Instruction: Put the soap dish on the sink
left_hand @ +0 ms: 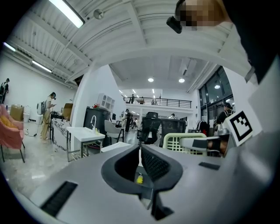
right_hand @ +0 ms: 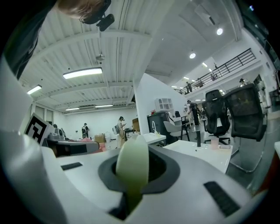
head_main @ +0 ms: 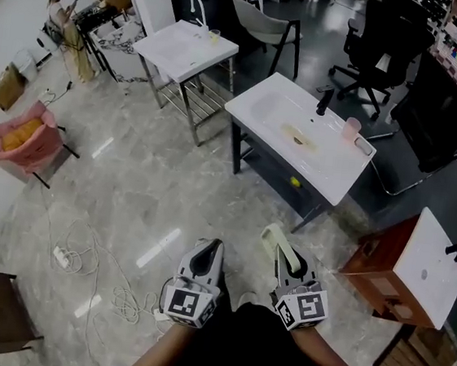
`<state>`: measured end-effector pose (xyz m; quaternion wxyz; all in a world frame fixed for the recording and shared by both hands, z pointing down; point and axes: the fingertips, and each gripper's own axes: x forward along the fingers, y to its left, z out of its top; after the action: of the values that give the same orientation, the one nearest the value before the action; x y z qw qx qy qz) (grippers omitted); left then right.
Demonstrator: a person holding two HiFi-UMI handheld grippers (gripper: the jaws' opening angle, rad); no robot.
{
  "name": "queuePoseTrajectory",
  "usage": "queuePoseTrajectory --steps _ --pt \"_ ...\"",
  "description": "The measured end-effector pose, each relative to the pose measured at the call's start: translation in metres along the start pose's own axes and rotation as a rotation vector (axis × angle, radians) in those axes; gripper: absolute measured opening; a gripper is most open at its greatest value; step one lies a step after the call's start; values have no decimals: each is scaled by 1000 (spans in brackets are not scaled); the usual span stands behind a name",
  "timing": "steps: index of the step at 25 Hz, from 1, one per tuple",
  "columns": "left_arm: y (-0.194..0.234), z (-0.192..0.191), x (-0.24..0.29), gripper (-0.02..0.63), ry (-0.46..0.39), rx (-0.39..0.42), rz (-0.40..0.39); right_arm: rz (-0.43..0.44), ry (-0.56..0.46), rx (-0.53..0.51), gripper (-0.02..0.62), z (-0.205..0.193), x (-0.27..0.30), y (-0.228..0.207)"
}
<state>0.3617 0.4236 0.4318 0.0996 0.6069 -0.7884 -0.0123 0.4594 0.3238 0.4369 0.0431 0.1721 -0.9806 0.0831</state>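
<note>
The soap dish (head_main: pixel 273 240) is pale green with a slotted bottom. My right gripper (head_main: pixel 283 258) is shut on it and holds it edge-on over the floor, low in the head view. In the right gripper view the soap dish (right_hand: pixel 131 168) stands upright between the jaws and hides the tips. The white sink (head_main: pixel 261 108) stands some way ahead, with a black faucet (head_main: pixel 324 101) and a pink cup (head_main: pixel 351 129) on it. My left gripper (head_main: pixel 207 255) is beside the right one, shut with nothing in it. In the left gripper view its tips (left_hand: pixel 140 151) meet, and the soap dish (left_hand: pixel 179 141) shows to the right.
A second white sink table (head_main: pixel 186 49) stands farther back on the left. Black office chairs (head_main: pixel 384 40) are behind the sink. A wooden cabinet with a white top (head_main: pixel 416 265) is at the right. Cables (head_main: pixel 72 259) lie on the floor at the left, near a pink bag (head_main: pixel 24 138).
</note>
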Motion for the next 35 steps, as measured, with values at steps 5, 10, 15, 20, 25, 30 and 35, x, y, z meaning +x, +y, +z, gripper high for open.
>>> queuePoseTrajectory --steps 5,10,15,20,25,30,35 --pt "25 6 26 18 0 -2 -9 -15 32 5 6 -2 29 -6" --pt "70 15 53 18 -15 -34 -50 -42 53 -6 6 1 77 -4" --pt "114 26 97 18 -24 -18 -92 -79 84 -4 6 1 133 -10" --pt "169 51 137 17 -58 -49 -129 -99 108 -22 6 18 205 -12" --pt "223 70 162 17 -49 -35 -157 -133 111 -27 6 34 263 -6" --pt "272 96 187 17 -81 -16 -187 -154 116 -26 6 46 317 -2" --pt "315 100 207 17 -63 -18 -201 -167 116 -33 6 51 369 3"
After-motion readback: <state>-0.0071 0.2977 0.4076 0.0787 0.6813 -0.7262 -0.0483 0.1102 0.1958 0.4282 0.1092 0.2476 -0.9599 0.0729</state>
